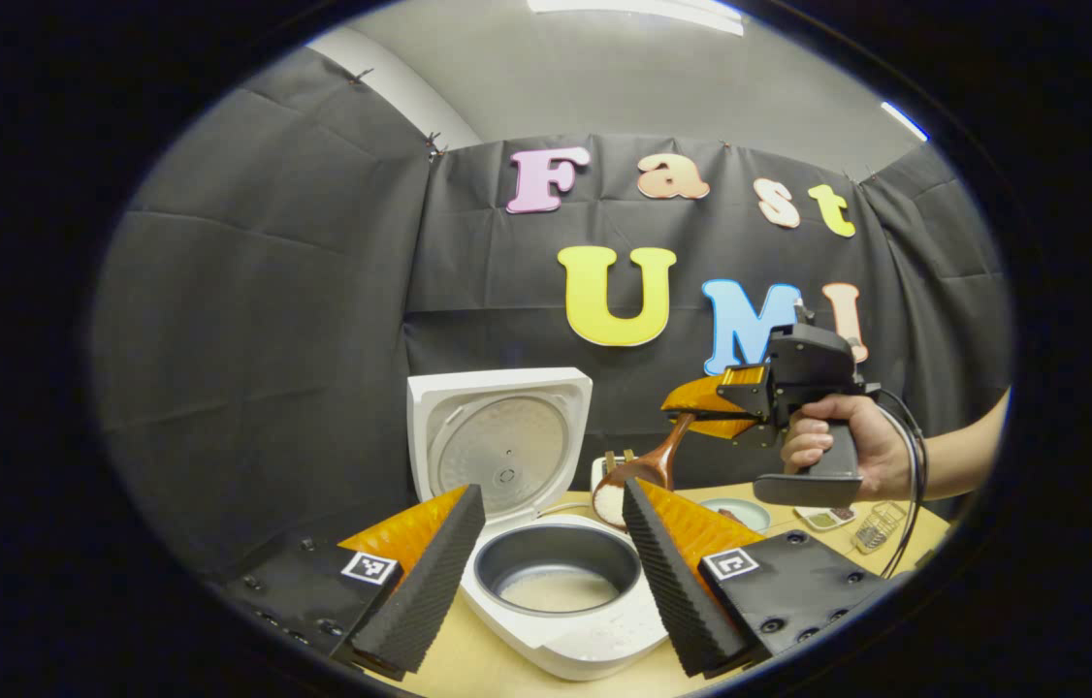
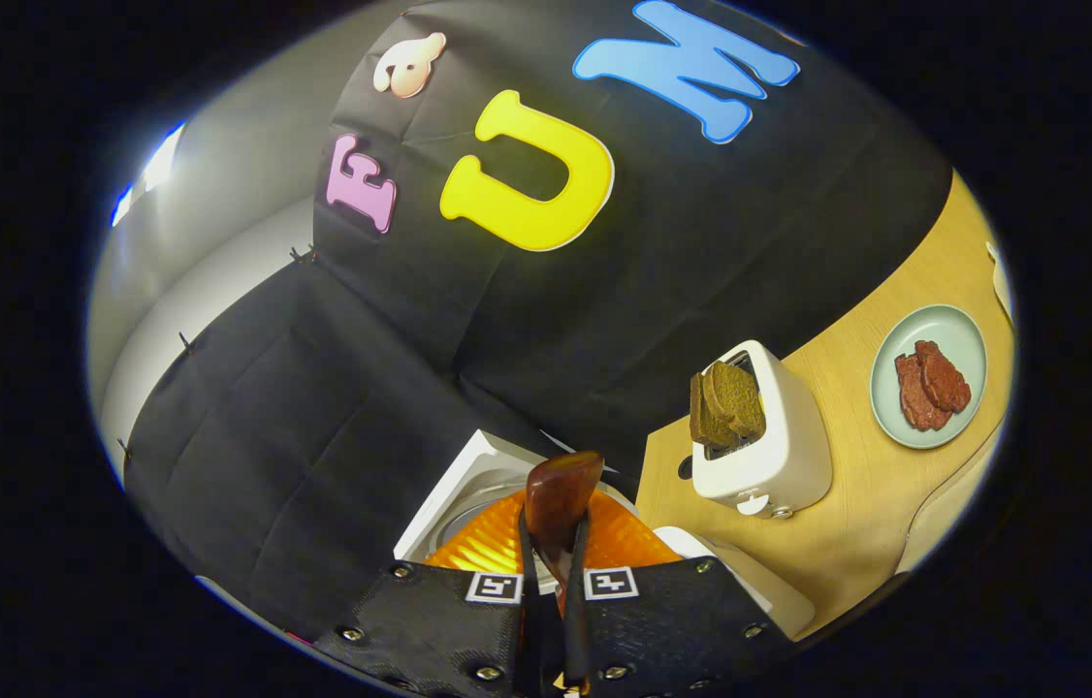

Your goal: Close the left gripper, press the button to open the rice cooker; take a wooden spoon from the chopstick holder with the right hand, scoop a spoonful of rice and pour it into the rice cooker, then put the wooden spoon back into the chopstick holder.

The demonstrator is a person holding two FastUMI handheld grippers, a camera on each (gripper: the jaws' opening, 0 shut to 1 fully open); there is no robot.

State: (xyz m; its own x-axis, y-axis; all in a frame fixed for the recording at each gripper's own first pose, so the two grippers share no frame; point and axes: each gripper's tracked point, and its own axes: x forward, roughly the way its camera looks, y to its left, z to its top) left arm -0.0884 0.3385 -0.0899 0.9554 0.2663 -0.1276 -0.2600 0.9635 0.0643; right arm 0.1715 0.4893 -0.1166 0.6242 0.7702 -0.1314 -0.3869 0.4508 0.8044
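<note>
Here, with the lid of the rice cooker [image 1: 546,543] already standing open, the right gripper [image 1: 701,407], held in a person's hand [image 1: 842,441], carries the wooden spoon [image 1: 638,475] clamped by its handle between both fingers; in the right gripper view the handle end juts up out of the closed jaws [image 2: 561,504]. The spoon's bowl hangs low beside the far rim of the cooker's inner pot and looks loaded with white rice, so the step in hand appears to be the pour. The left gripper [image 1: 556,553] hovers in front of the cooker with its fingers spread apart and gripping nothing, the pot framed between them. A pale layer already lies at the bottom of the pot. The next move likely calls for bringing the spoon's bowl over the pot and tipping it so the grains drop inside rather than on the rim, then returning the spoon to the chopstick holder, which cannot be made out for certain here. The setting is a light wooden table [image 2: 856,504] hemmed by black cloth, with a white toaster [image 2: 764,441] holding dark bread slices and a pale green plate [image 2: 968,334] of reddish pieces nearby
</note>
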